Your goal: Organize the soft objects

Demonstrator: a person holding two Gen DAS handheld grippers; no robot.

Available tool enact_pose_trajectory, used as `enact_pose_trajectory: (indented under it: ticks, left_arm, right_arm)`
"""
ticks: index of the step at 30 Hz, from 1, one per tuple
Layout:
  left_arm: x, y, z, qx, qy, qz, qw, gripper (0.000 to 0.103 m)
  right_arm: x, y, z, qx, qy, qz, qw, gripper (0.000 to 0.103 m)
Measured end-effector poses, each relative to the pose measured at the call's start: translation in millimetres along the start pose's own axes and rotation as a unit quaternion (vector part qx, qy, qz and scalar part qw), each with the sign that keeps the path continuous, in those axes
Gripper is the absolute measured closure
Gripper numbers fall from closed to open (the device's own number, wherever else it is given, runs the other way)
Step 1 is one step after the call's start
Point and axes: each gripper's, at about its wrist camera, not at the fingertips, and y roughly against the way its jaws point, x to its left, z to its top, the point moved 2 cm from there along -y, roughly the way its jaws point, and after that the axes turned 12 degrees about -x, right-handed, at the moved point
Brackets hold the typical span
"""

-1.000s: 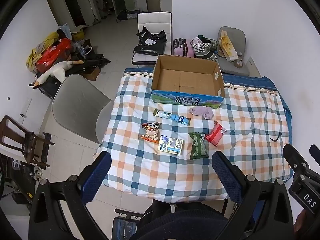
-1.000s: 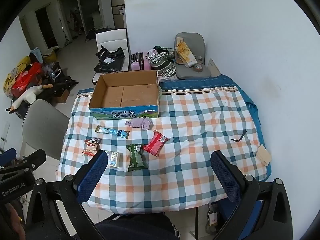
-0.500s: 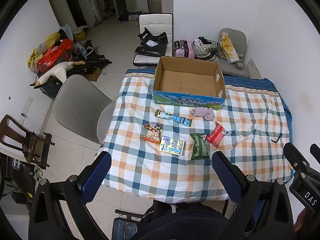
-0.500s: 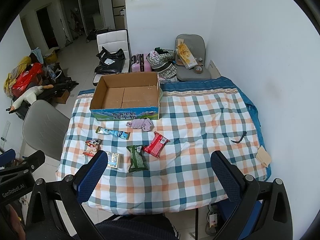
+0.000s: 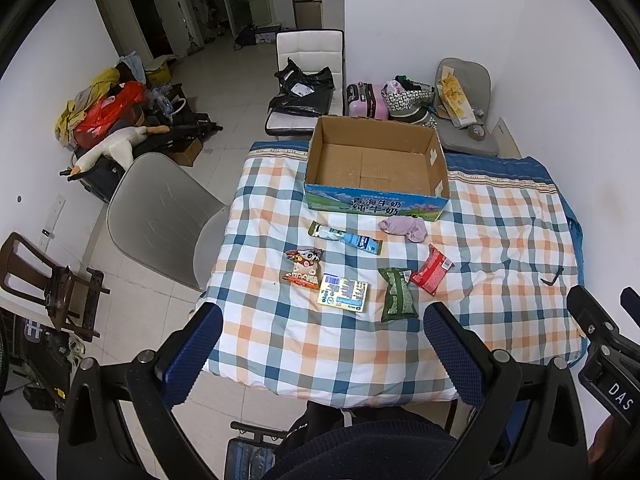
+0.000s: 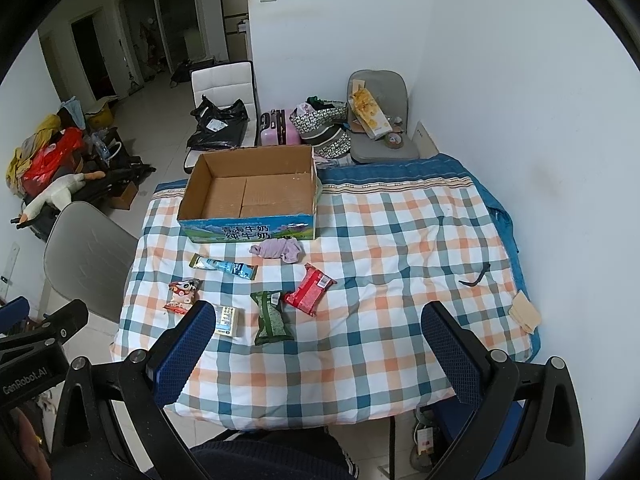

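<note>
Soft objects lie loose on the checked cloth of the worktop (image 5: 500, 248), in front of an empty cardboard box (image 5: 376, 168): a lilac sock (image 5: 404, 227) just beside the box's printed front wall, a long blue packet (image 5: 346, 237), a small cartoon packet (image 5: 304, 267), a flat yellow packet (image 5: 343, 293), a green packet (image 5: 397, 295) and a red packet (image 5: 431, 269) that touches or nearly touches the green one. Compared with the views of a second ago, nothing on the cloth has shifted; only the cameras have drifted slightly, so the box and packets sit a little lower in both views. Left tool (image 5: 322, 344) and right tool (image 6: 314, 338) are both spread wide, empty, and held well back from the near edge of the worktop. Judged from this, no item has yet gone into the box and the sorting has not begun; the small camera drift may be the start of an approach, with the nearest packets the likeliest first pick.
</note>
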Motion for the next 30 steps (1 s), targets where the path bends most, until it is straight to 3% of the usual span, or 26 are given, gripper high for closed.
enact_pose_trajectory:
  ticks: [16, 30]
  left_arm:
    - [-8, 19, 13, -0.036, -0.014, 0.016, 0.9991, 0.0]
    - [-8, 19, 14, -0.036, -0.013, 0.014, 0.9992, 0.0]
  right_arm:
    - [1, 2, 2, -0.002, 0.0, 0.001, 1.0, 0.0]
    - [1, 3, 2, -0.004, -0.001, 0.002, 1.0, 0.0]
